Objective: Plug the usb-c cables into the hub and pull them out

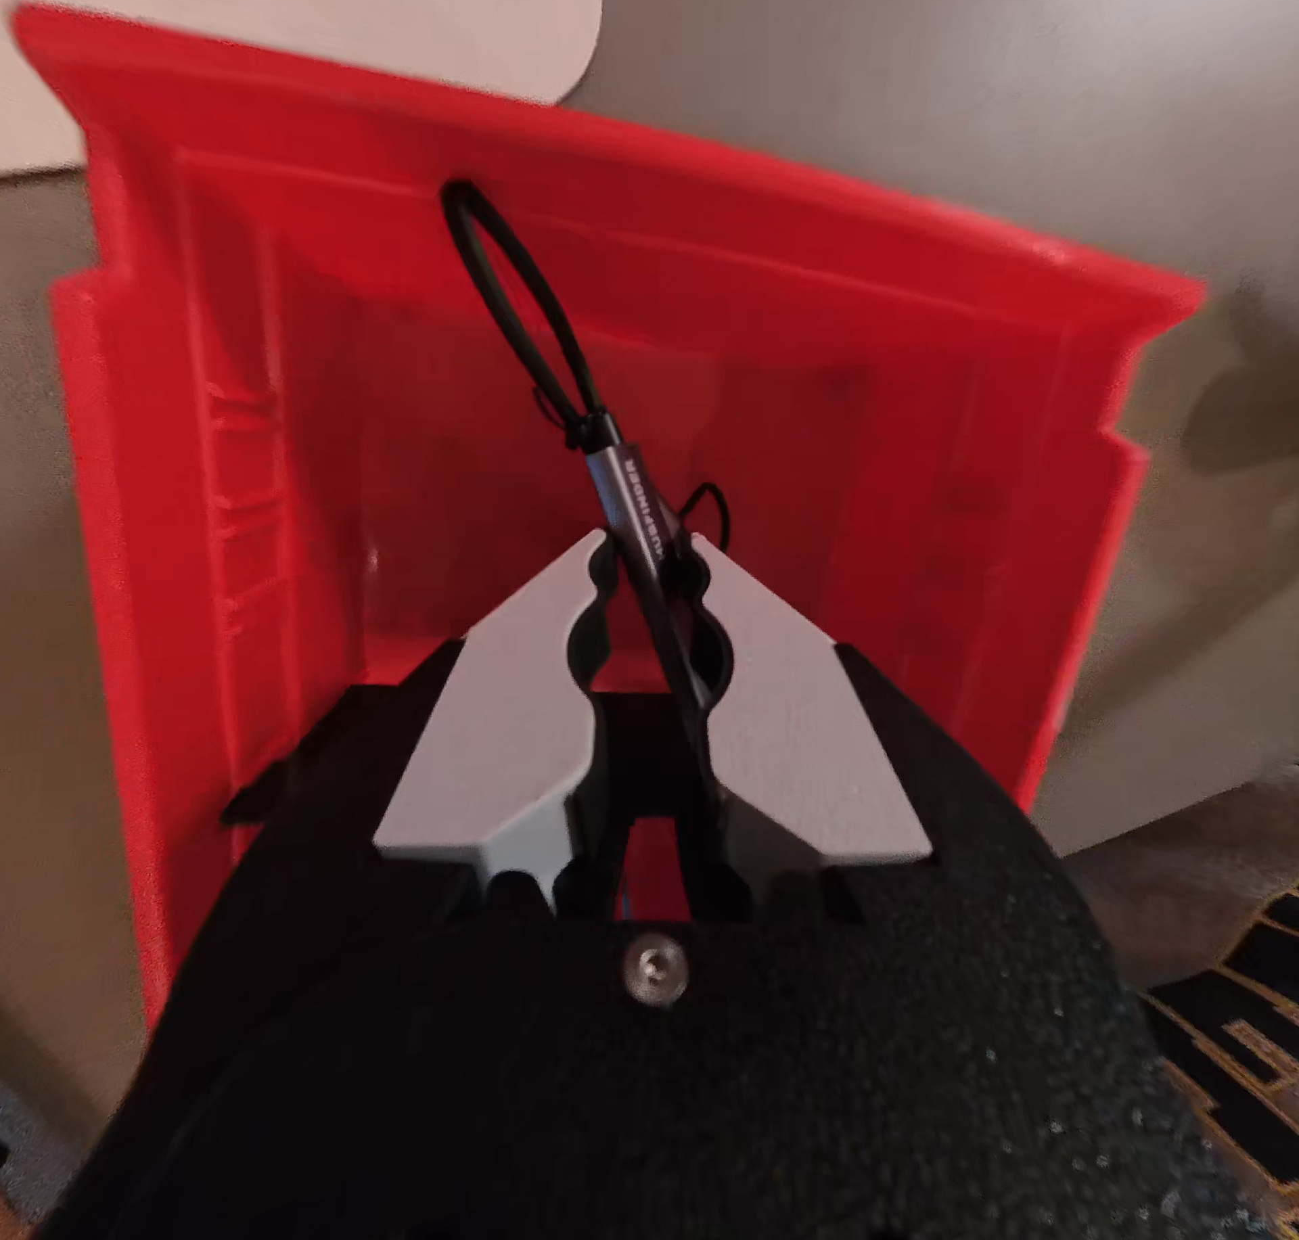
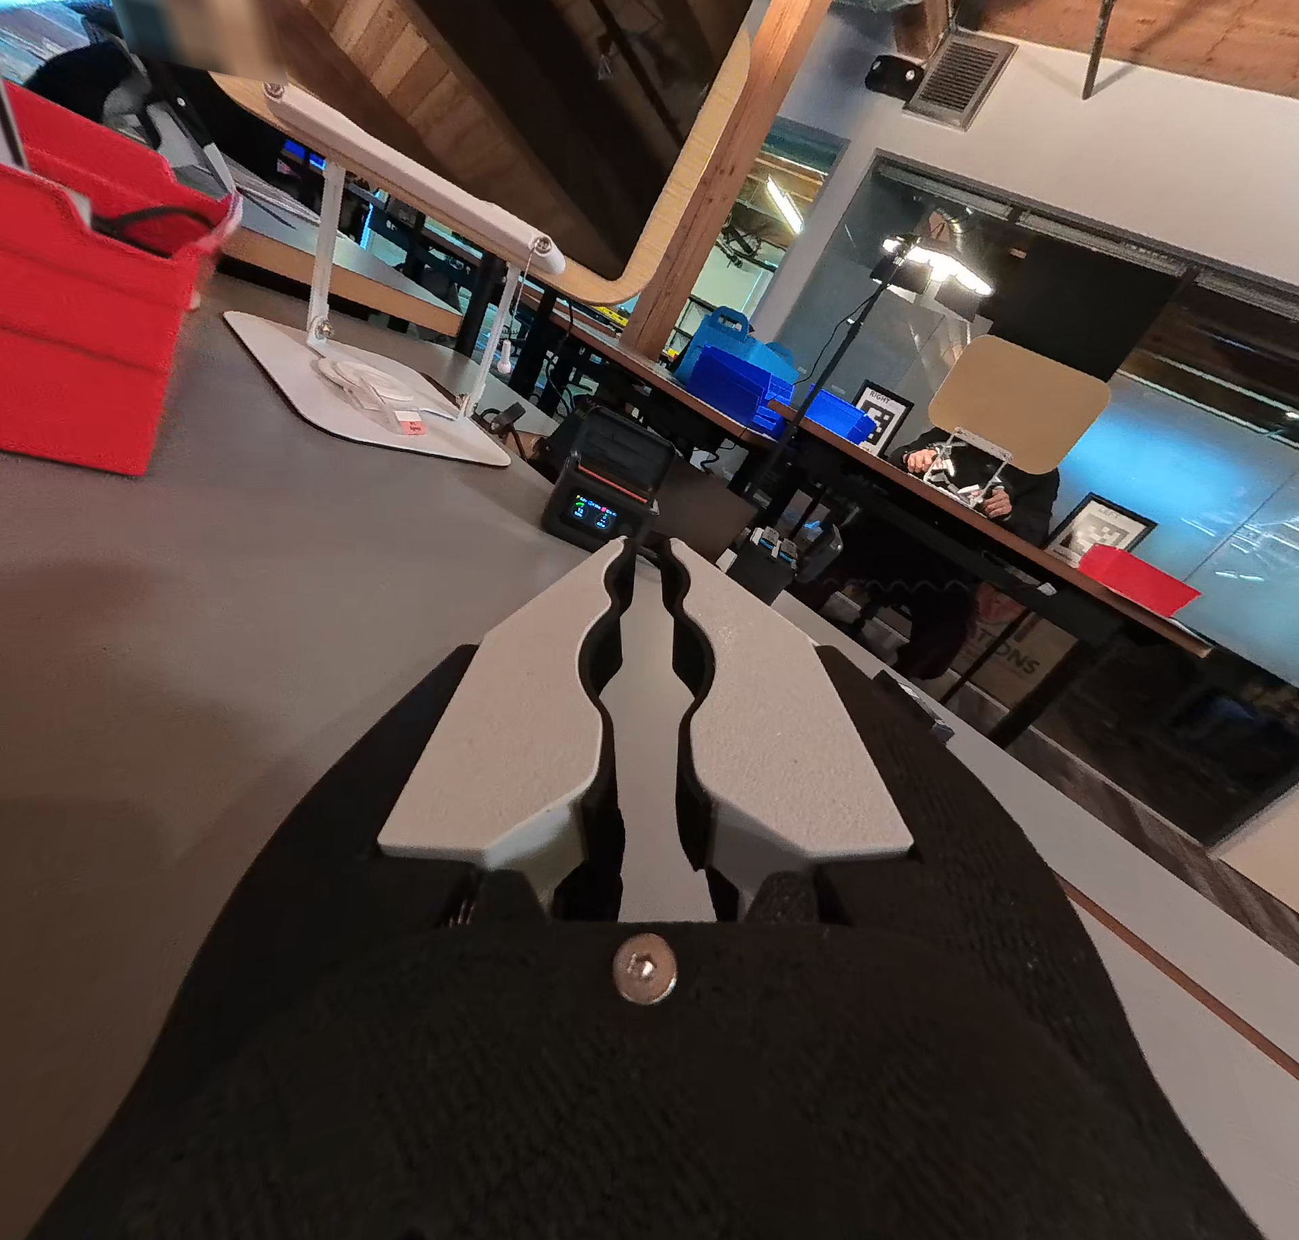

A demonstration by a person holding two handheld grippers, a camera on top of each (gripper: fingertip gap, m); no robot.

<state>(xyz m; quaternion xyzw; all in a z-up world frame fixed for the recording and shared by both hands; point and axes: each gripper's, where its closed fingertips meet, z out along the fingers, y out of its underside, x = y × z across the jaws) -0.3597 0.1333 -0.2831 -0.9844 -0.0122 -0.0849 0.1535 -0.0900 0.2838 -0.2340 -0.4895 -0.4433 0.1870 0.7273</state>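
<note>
Left gripper [image 1: 650, 549]: I clamp the slim grey hub [image 1: 641, 503] between my fingers, above the red bin [image 1: 295, 377].
Hub lead: its black cable [image 1: 516, 306] loops up toward the bin's far wall.
Right gripper [image 2: 647, 554]: my fingers sit slightly parted, holding nothing, low over the grey tabletop [image 2: 281, 609].

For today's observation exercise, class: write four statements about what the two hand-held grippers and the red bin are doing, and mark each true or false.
1. The left hand-held gripper grips a slim grey hub over the red bin. True.
2. The right hand-held gripper holds a cable. False: nothing lies between its fingers, which stand slightly apart.
3. A looped black cable runs from the hub's far end. True.
4. The bin is blue. False: it is red.
</note>
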